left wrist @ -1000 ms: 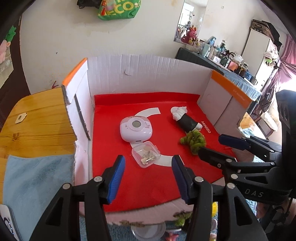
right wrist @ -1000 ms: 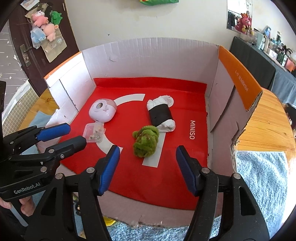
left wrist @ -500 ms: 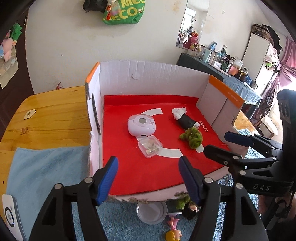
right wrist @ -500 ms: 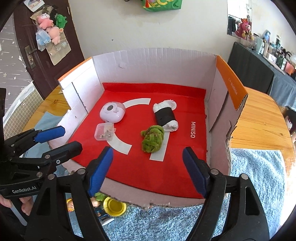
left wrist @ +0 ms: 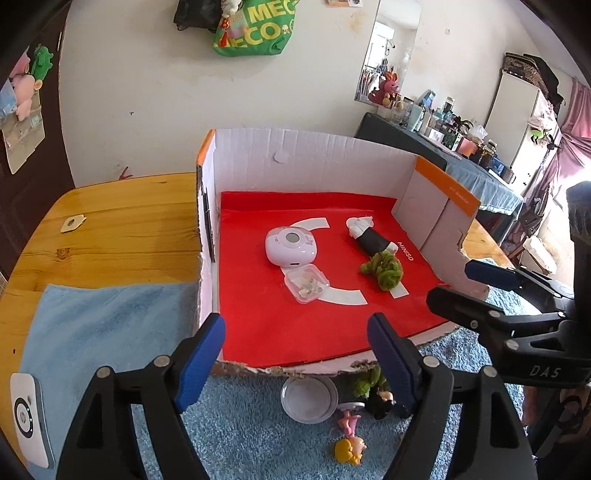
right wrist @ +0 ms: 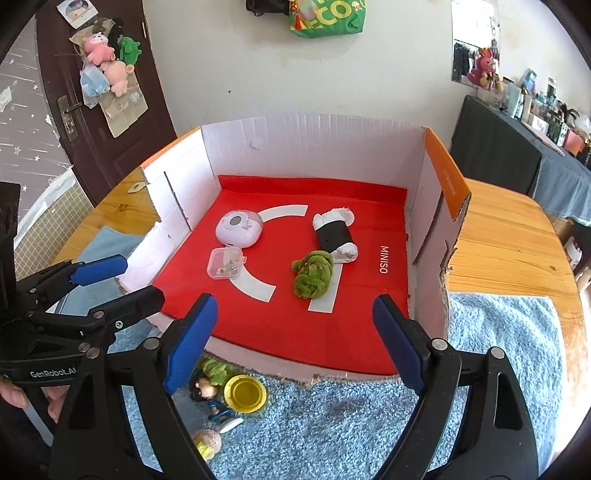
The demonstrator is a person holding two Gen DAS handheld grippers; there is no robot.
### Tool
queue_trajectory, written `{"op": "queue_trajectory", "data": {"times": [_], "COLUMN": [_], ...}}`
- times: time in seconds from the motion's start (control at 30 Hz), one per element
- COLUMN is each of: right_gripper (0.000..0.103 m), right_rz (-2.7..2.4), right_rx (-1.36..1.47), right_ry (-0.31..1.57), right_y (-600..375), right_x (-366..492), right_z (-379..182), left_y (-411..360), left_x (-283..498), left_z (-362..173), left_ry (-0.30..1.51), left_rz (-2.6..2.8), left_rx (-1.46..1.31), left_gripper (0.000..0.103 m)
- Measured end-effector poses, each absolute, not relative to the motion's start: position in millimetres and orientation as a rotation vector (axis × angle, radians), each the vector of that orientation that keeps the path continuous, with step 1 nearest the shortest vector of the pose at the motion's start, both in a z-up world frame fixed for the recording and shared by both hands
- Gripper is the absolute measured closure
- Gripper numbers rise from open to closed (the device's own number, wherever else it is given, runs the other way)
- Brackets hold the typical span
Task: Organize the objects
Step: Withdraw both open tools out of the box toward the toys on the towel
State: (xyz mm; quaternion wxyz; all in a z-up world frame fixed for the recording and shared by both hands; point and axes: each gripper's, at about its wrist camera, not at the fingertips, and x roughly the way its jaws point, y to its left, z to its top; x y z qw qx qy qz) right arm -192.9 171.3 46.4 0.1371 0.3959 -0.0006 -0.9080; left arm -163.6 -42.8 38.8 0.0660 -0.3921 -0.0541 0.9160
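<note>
I am looking at an off-white wall [left wrist: 147,92] with a green bag [left wrist: 255,29] hanging on it. A dark door [right wrist: 74,92] is standing at left, a mirror [left wrist: 391,55] is hanging at right, and daylight is coming through pink curtains [left wrist: 576,125].

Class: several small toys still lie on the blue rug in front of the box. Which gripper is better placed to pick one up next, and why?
Probably the left gripper: open and empty, the clear dish and dolls lie just below its fingertips. The right gripper, also open, sits further right.

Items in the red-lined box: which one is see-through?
The small clear plastic case, with little bits visible inside, beside the pale pink round device; the others are opaque.
</note>
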Motion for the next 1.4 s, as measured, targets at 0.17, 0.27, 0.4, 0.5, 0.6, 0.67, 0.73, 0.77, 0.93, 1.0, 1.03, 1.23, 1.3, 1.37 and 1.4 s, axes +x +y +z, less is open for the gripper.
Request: {"op": "queue_trajectory", "data": {"times": [0.17,0.27,0.4,0.5,0.6,0.67,0.73,0.77,0.93,1.0,1.03,1.23,1.3,1.37,1.4], "right_gripper": [0.010,0.009,0.007,0.006,0.006,0.006,0.006,0.006,0.006,0.006,0.006,0.006,0.006,0.006,0.006], "right_rz": [-2.633,-2.634,-2.638,-2.639,-2.639,-2.640,-2.639,-2.638,-2.636,-2.636,-2.636,-2.635,-2.633,-2.631,-2.630], "right_rx": [1.128,1.122,1.116,1.111,1.107,1.107,1.108,1.110,1.114,1.114,1.113,1.114,1.117,1.121,1.122], "right_ry": [0.006,0.002,-0.002,-0.005,-0.010,-0.014,-0.014,-0.013,-0.015,-0.015,-0.017,-0.021,-0.022,-0.023,-0.022], "right_y": [171,172,172,173,174,175,176,176,176,176,176,175,176,176,176], "right_x": [-185,-180,-175,-170,-166,-163,-160,-159,-152,-150,-150,-143,-140,-136,-135], "right_z": [49,50,50,51,50,49,48,47,44,43,43,40,37,34,33], "left_y": [-43,-43,-43,-43,-43,-44,-44,-44,-44,-44,-44,-41,-40,-39,-38], "left_x": [-158,-155,-153,-150,-146,-144,-141,-141,-137,-135,-134,-127,-124,-122,-121], "left_z": [40,41,40,40,38,38,38,37,36,35,34,31,28,27,26], "left_ry": [-0.169,-0.174,-0.174,-0.177,-0.172,-0.171,-0.175,-0.175,-0.173,-0.173,-0.173,-0.167,-0.164,-0.162,-0.161], "left_rz": [2.770,2.769,2.773,2.772,2.776,2.780,2.779,2.779,2.779,2.779,2.779,2.778,2.777,2.774,2.773], "left_rx": [-1.178,-1.175,-1.174,-1.176,-1.183,-1.183,-1.182,-1.181,-1.181,-1.182,-1.182,-1.183,-1.185,-1.187,-1.188], "left_gripper": [0.017,0.015,0.011,0.010,0.008,0.008,0.008,0.008,0.008,0.008,0.008,0.008,0.008,0.008,0.008]}}
